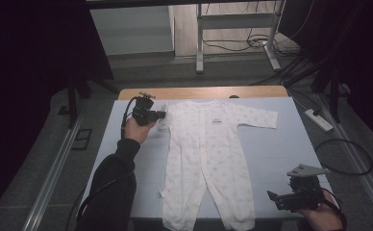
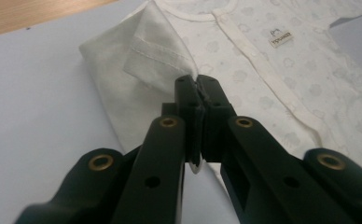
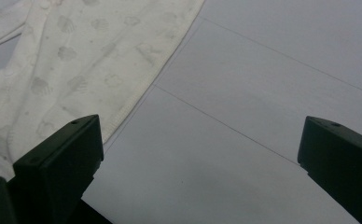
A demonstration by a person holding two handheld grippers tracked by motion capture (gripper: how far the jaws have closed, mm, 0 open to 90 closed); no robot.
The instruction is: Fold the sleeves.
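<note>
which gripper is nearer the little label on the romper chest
Left. The left gripper is shut on the folded sleeve beside the label; the right gripper hangs open near the leg end.

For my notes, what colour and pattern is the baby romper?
Cream-white romper with faint grey cloud-like prints, clearest in left gripper view.

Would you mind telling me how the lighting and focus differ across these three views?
High view: the lit table and white baby romper stand out against dark, murky surroundings. Left gripper view: the sleeve is sharp, the near black fingers soft. Right gripper view: dim, flat, slightly grainy.
</note>
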